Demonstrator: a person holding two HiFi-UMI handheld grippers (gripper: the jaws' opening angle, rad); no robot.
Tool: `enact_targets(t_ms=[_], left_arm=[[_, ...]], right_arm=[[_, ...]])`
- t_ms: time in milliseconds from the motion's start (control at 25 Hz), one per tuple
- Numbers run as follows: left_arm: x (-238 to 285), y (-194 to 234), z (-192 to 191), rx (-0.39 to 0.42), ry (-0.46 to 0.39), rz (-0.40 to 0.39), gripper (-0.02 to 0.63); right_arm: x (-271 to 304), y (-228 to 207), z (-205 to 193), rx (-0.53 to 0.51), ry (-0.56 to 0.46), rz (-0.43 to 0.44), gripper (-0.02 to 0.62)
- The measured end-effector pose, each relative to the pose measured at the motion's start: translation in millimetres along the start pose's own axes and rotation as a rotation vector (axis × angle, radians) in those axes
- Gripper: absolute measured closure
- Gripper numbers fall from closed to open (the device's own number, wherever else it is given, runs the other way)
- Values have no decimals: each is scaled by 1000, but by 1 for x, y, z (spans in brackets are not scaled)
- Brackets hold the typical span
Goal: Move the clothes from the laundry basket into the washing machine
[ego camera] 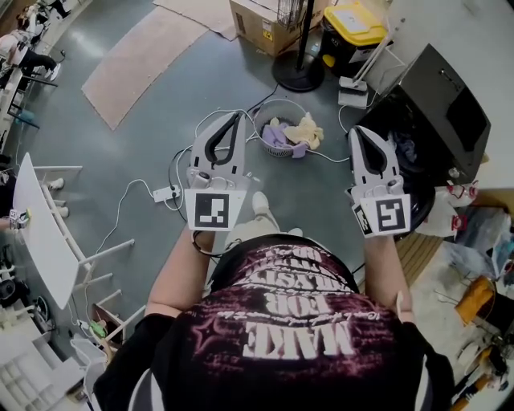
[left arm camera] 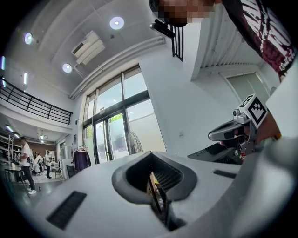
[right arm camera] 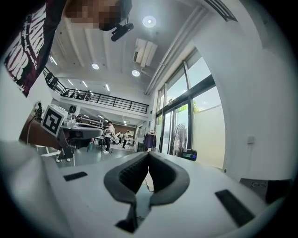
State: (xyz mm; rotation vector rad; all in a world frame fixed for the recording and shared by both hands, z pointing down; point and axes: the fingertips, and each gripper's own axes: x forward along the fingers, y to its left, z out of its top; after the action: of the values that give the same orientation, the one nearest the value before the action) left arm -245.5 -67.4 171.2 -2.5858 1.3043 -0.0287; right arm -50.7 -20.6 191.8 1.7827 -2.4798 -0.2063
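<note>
In the head view a round laundry basket (ego camera: 283, 112) stands on the grey floor ahead of me, holding purple and yellow clothes (ego camera: 293, 135). The washing machine (ego camera: 434, 108), dark with its opening facing left, stands at the right. My left gripper (ego camera: 239, 119) is held level just left of the basket, shut and empty. My right gripper (ego camera: 358, 131) is held level between the basket and the machine, also shut and empty. In the left gripper view the left gripper (left arm camera: 151, 155) shows its jaws closed together. The right gripper (right arm camera: 149, 155) looks the same in its own view.
A fan stand base (ego camera: 297, 76), a cardboard box (ego camera: 261, 24) and a yellow-lidded bin (ego camera: 353, 32) sit beyond the basket. A power strip with cables (ego camera: 165, 193) lies on the floor at the left, near a white table (ego camera: 44, 233). A rug (ego camera: 136, 56) lies farther off.
</note>
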Motion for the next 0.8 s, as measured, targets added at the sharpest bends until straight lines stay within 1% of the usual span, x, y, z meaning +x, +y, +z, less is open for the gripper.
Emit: enact_targets(t_ms=[200, 440, 800], left_arm=[[19, 18, -10, 9, 1, -16, 601], [44, 34, -18, -17, -12, -36, 601], [79, 53, -32, -19, -25, -108, 601]], right_arm=[[23, -3, -5, 3, 14, -8, 589], [50, -8, -5, -4, 21, -23, 589], [81, -16, -8, 2, 39, -76, 589]])
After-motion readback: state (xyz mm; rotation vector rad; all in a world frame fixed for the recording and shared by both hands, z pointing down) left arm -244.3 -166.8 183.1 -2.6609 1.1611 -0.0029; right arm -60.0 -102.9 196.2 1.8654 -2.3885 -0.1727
